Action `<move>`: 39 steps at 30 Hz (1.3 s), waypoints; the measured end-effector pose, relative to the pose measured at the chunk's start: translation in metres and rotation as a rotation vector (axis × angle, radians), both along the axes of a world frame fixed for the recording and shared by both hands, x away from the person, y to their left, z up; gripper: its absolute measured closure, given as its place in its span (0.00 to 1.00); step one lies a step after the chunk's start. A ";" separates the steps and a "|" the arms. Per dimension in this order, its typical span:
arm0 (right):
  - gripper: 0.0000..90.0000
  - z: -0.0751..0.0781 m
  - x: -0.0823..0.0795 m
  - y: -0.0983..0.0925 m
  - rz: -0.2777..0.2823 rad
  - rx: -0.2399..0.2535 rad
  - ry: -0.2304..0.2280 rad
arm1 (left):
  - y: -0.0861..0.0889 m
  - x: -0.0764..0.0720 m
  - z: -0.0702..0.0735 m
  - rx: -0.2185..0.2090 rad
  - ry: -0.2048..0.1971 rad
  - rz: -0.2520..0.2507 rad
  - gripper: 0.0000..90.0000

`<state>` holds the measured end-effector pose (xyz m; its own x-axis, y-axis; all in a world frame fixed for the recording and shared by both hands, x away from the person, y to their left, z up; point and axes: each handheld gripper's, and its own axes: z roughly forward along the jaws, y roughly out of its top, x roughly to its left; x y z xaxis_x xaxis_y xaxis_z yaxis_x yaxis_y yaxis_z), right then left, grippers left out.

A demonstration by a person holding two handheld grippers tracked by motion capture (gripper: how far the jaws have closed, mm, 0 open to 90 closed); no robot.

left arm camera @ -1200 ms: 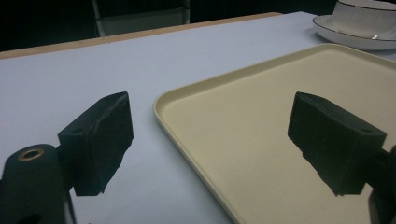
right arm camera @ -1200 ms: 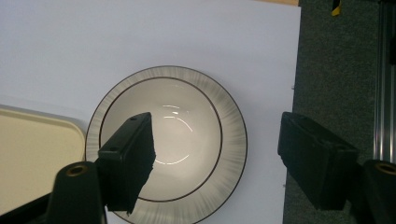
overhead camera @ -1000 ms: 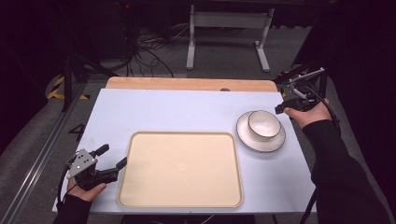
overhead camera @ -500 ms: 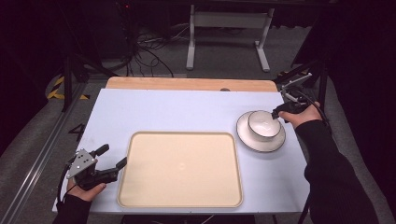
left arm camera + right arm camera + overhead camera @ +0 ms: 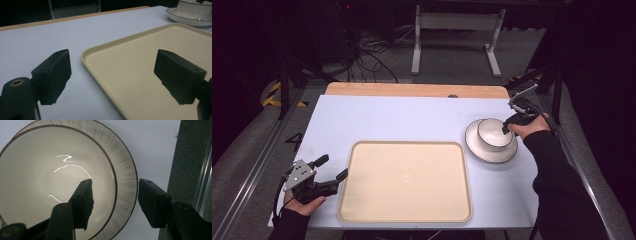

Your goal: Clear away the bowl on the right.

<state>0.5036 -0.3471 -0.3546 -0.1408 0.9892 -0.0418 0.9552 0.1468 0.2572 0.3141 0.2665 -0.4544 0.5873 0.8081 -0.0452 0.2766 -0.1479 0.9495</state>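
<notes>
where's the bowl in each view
high view: the bowl sits on its saucer at the table's right side, at the right claw.
left gripper view: bowl in the top right corner, beyond the tray.
right gripper view: bowl takes up the left, one jaw inside its rim, one outside, not yet pressing.
shared landmark: the saucer under it.

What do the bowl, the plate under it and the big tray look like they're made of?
The bowl looks like glazed white ceramic: bright glints inside, thin dark rim line. The plate seems the same ware, with a fine ribbed border and dark edge. The tray looks like matte cream plastic, with rounded corners and a dull, even surface.
</notes>
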 end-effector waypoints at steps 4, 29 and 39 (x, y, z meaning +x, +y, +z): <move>0.62 -0.008 0.003 0.002 -0.016 0.001 0.030 | 0.000 0.000 0.000 -0.001 0.000 0.002 0.17; 0.95 -0.011 0.009 0.003 -0.076 0.059 0.088 | -0.001 -0.001 0.001 0.002 -0.003 0.001 0.17; 0.95 -0.001 0.005 0.008 -0.073 0.043 0.082 | -0.001 -0.001 0.001 0.003 -0.003 0.002 0.17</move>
